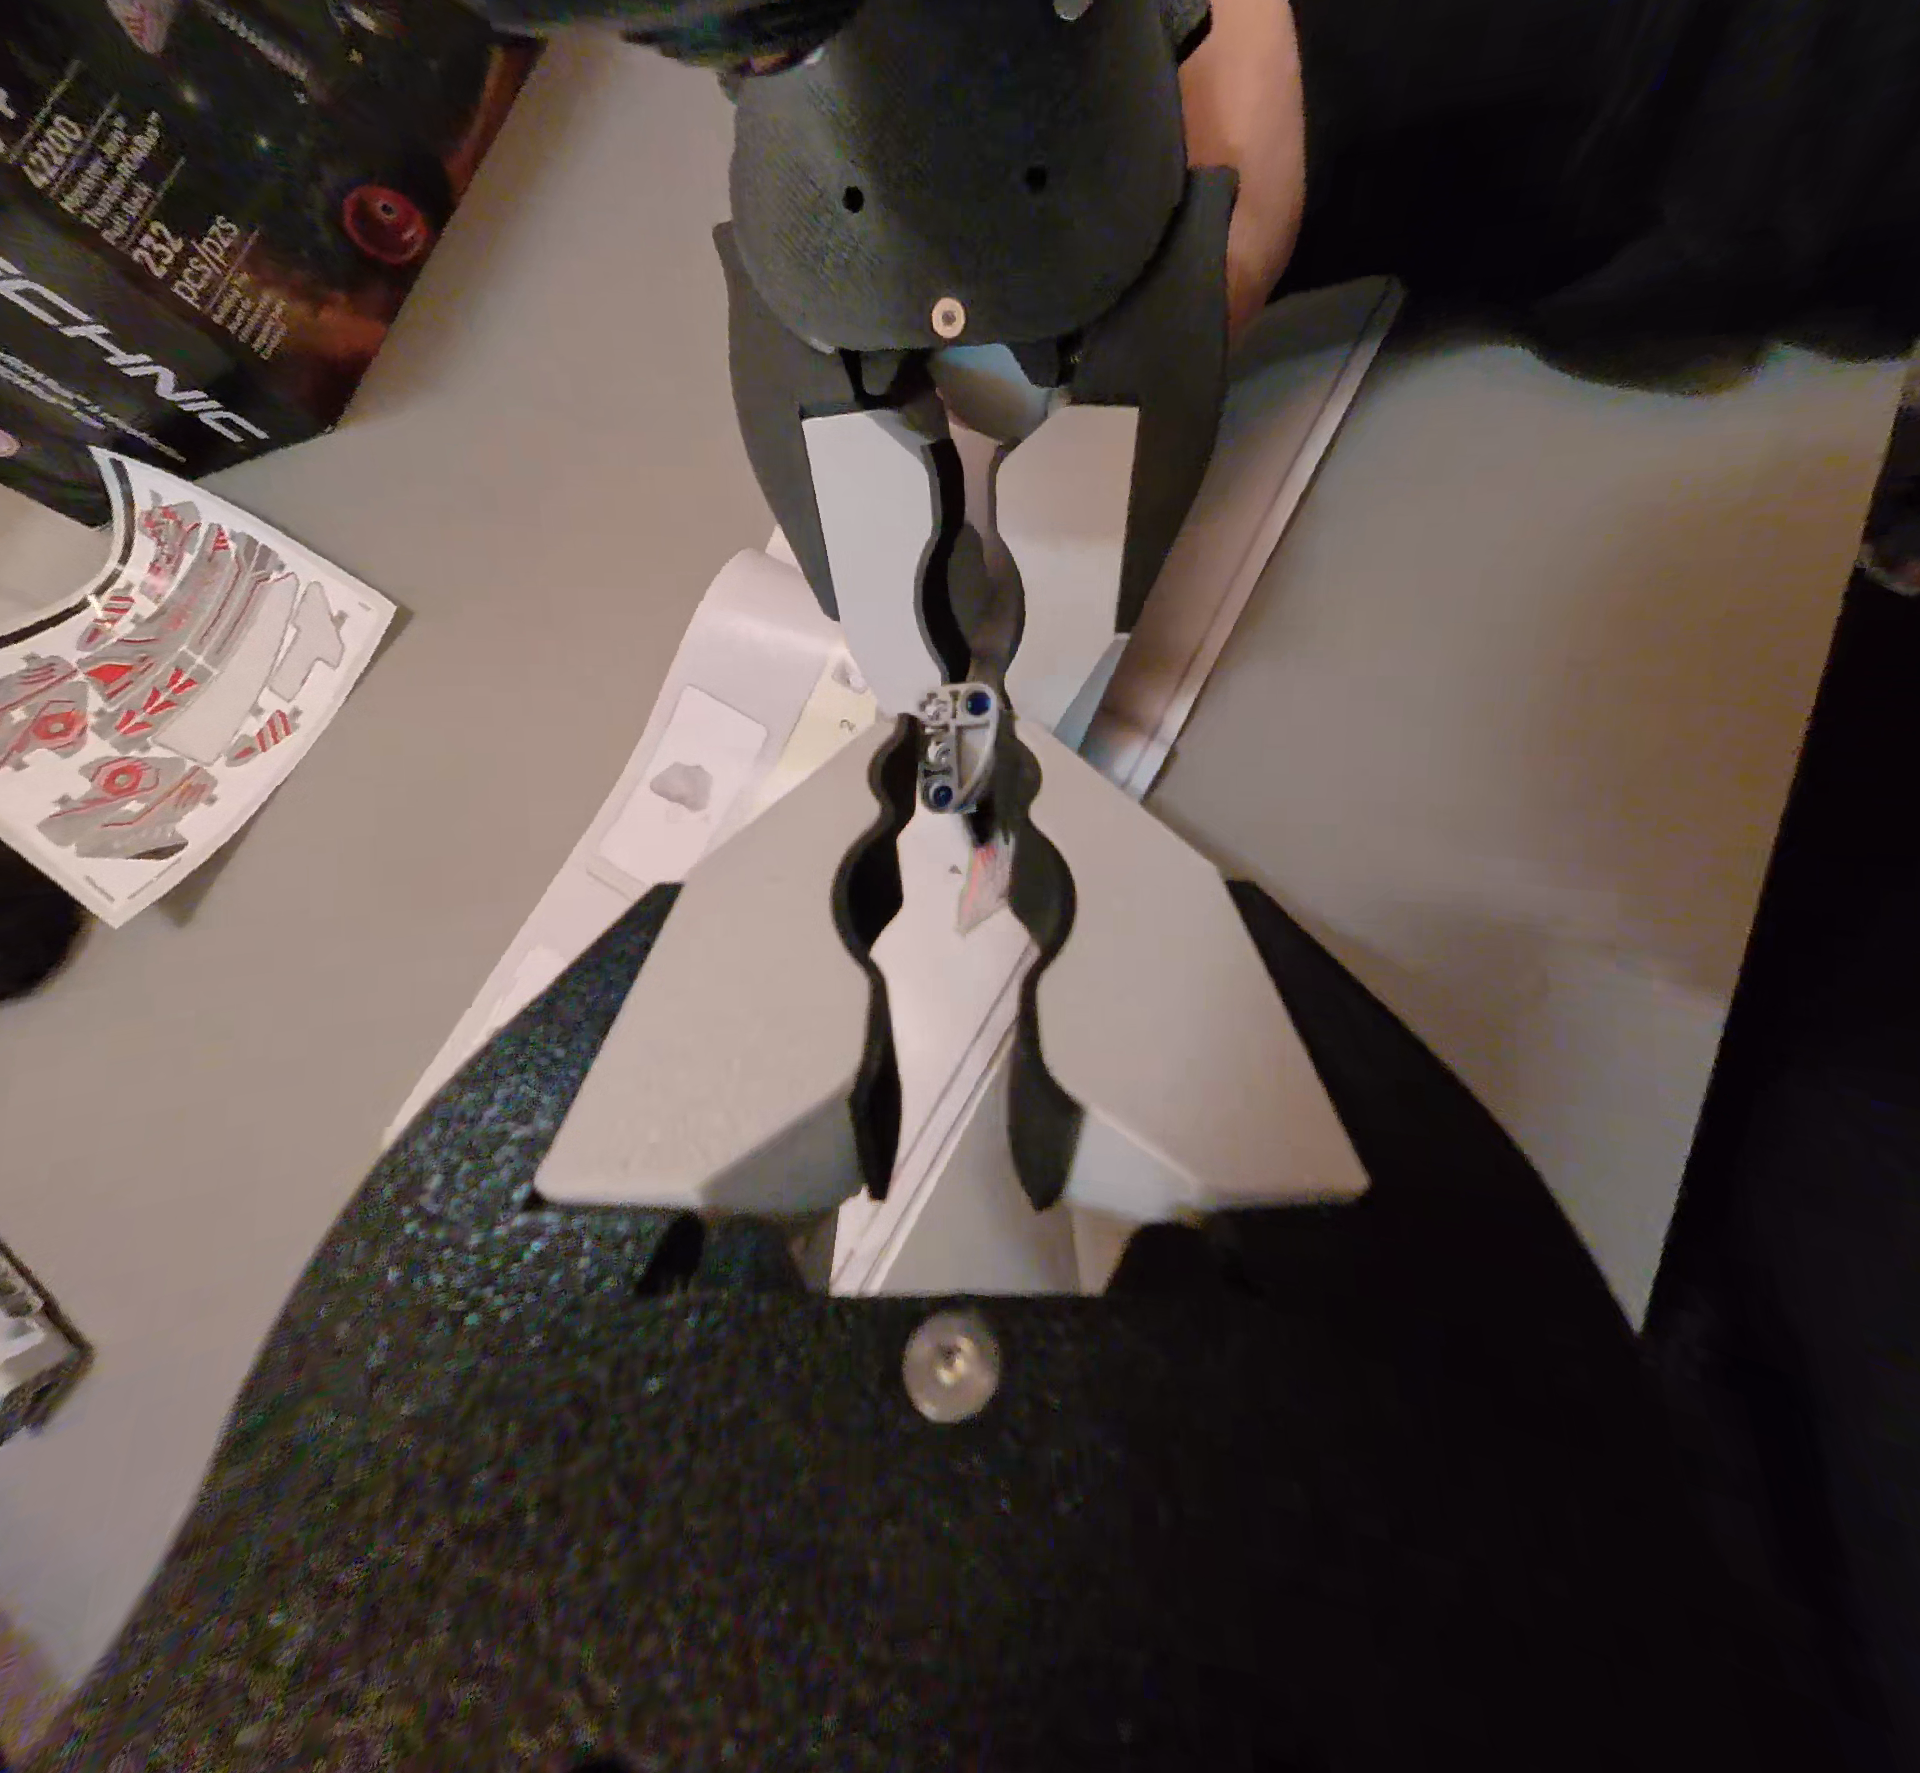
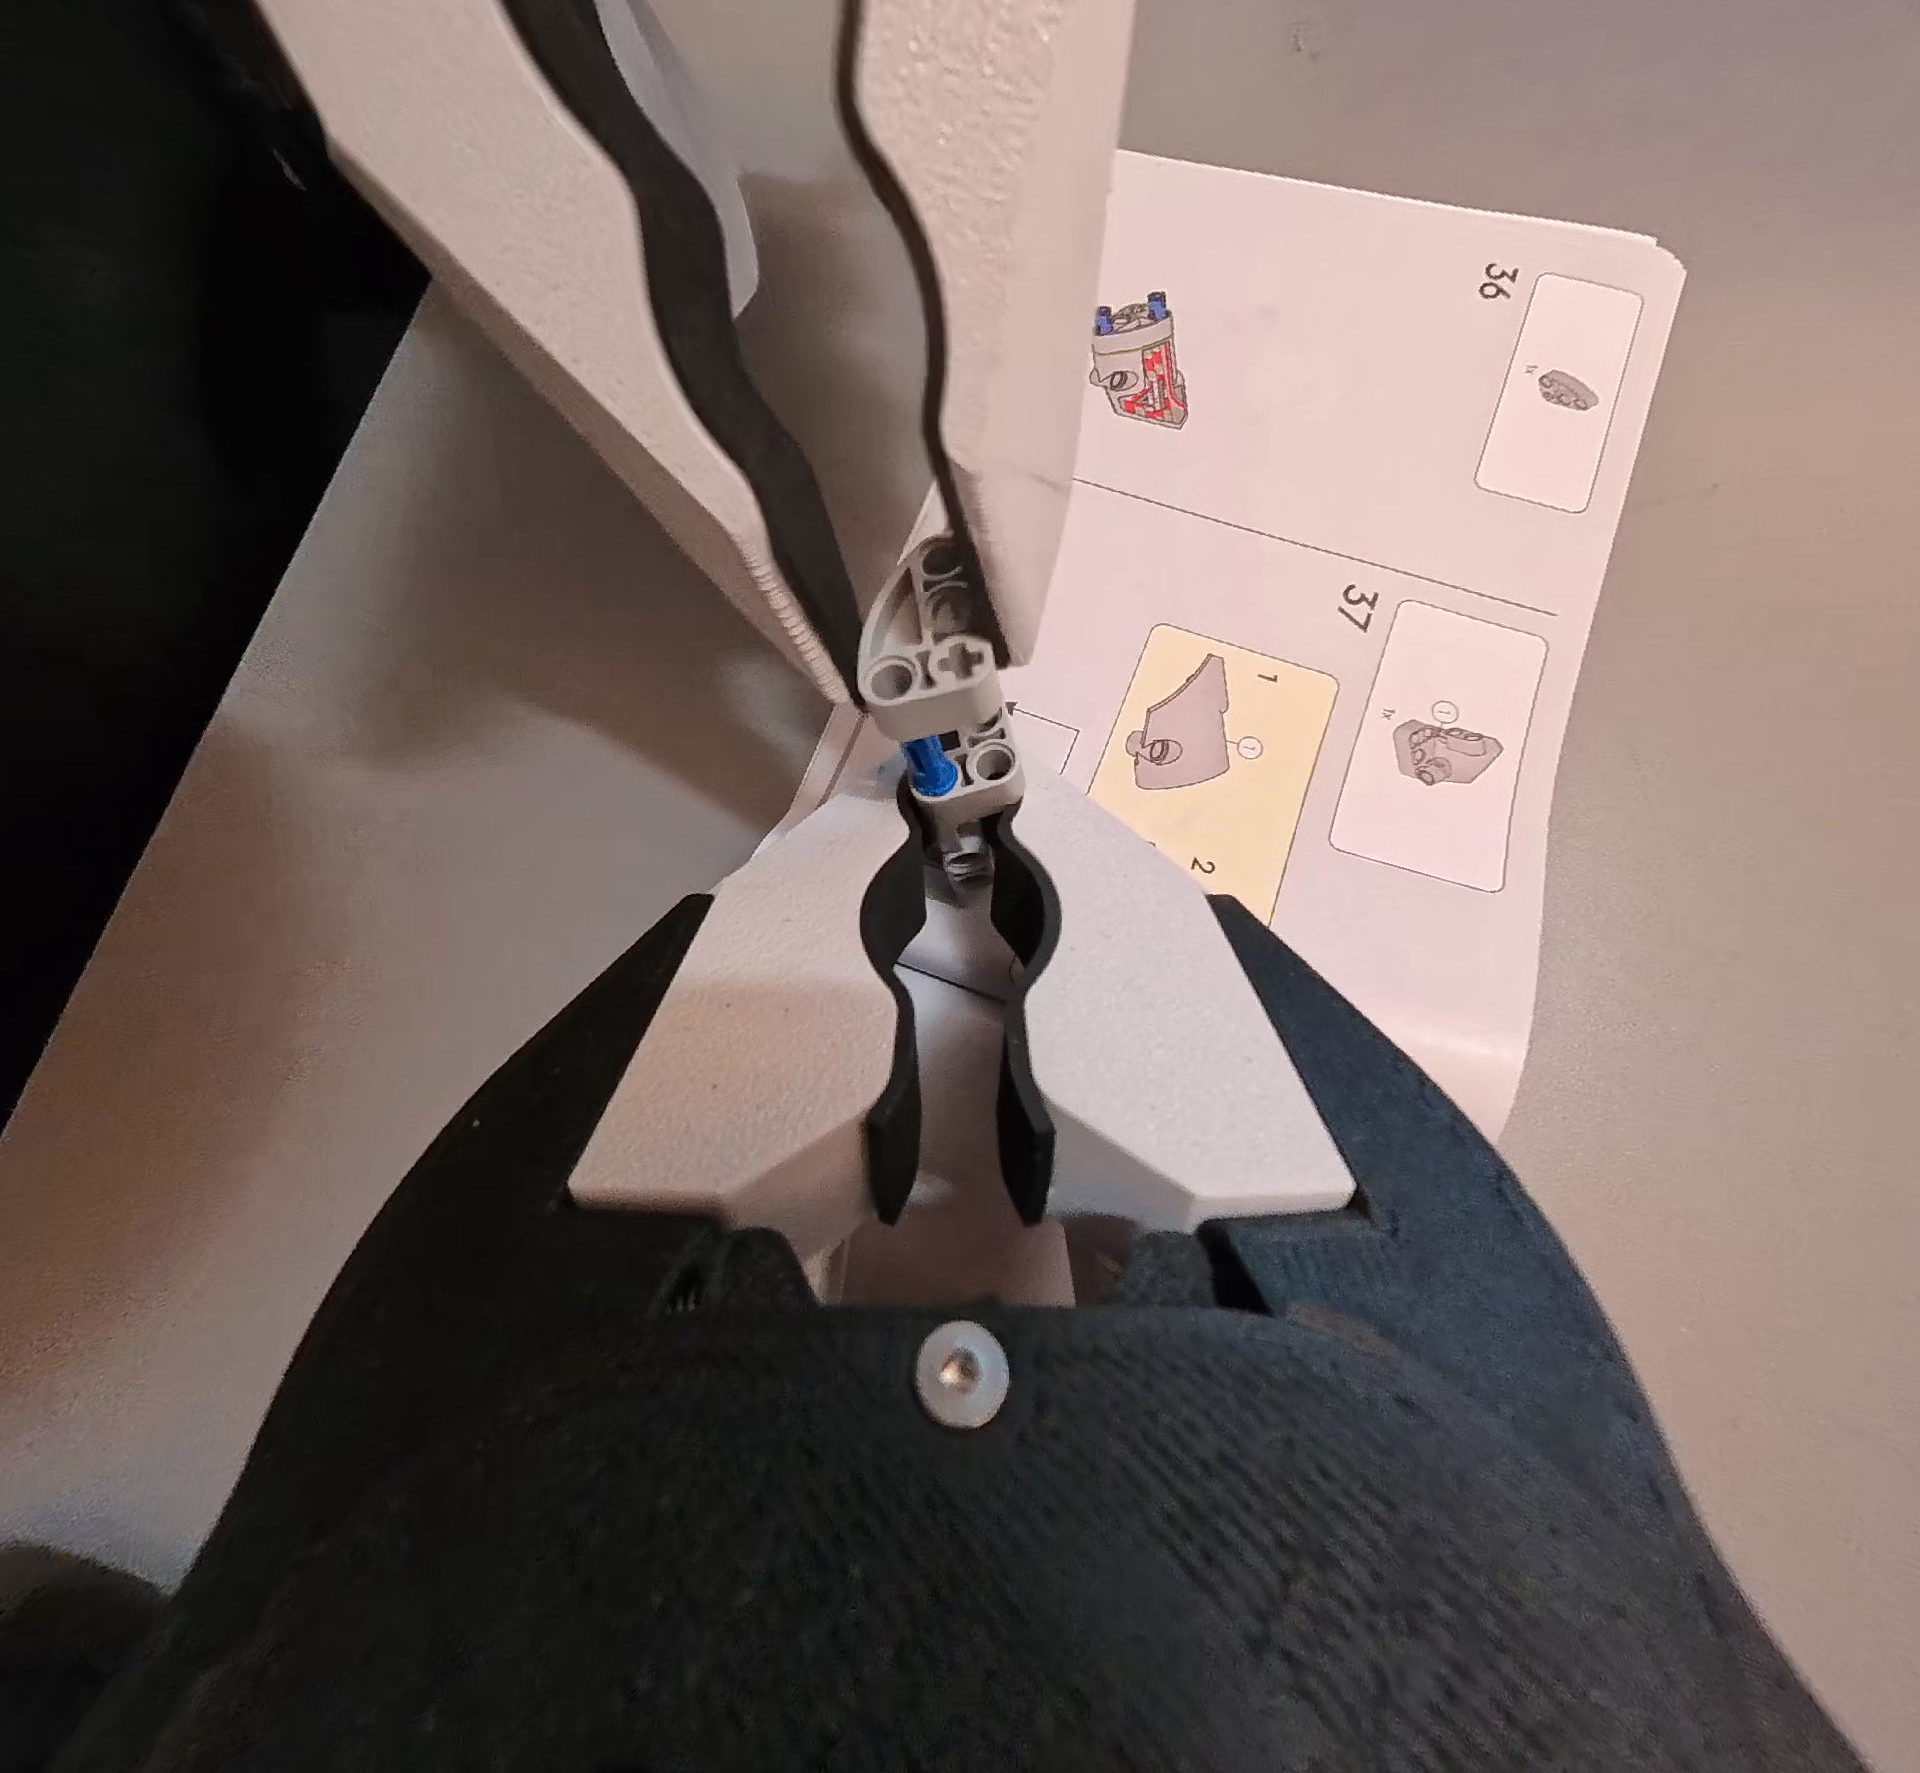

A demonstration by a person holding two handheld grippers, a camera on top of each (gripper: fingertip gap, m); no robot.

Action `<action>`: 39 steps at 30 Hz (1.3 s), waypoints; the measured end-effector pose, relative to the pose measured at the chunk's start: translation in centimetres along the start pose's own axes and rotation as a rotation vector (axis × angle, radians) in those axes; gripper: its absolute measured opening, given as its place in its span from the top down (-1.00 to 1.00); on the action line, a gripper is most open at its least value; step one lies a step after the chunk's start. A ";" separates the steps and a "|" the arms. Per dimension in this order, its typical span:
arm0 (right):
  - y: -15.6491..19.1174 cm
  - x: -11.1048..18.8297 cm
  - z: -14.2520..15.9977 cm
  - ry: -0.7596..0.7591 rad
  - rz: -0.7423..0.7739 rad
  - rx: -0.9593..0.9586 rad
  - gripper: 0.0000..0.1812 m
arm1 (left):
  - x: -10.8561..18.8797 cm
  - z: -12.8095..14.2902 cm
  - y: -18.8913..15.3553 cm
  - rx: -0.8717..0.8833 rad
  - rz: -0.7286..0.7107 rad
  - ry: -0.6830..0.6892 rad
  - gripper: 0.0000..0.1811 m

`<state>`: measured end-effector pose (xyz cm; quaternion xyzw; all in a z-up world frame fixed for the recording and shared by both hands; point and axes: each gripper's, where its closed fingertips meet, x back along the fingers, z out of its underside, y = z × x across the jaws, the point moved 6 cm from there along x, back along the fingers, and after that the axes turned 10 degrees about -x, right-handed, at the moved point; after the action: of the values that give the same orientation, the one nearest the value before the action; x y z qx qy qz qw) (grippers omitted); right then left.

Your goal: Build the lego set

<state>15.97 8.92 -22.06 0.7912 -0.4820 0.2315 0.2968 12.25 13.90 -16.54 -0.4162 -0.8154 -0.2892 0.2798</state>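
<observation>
The left hand-held gripper (image 1: 961,767) is pinched on a curved grey piece (image 1: 961,755), and from the far side the right hand-held gripper (image 2: 956,814) is nipped on a grey block (image 2: 982,755) with a blue pin (image 2: 925,767). The two pieces meet above the open booklet (image 2: 1351,476) on the worktop (image 1: 1455,684). How they join is hidden. Far left lie a sticker sheet (image 1: 156,684) and a box (image 1: 208,217), both cut off.

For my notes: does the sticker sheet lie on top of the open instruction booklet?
No, the sticker sheet lies on the table, beside the booklet.
</observation>
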 end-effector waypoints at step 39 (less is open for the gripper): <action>0.0 0.0 0.0 -0.001 -0.009 -0.003 0.96 | -0.3 2.5 -0.4 -0.013 -0.088 -0.352 0.85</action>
<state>15.94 8.94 -22.06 0.7931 -0.4788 0.2290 0.2989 11.48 15.30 -18.51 -0.4261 -0.8673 -0.2289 0.1171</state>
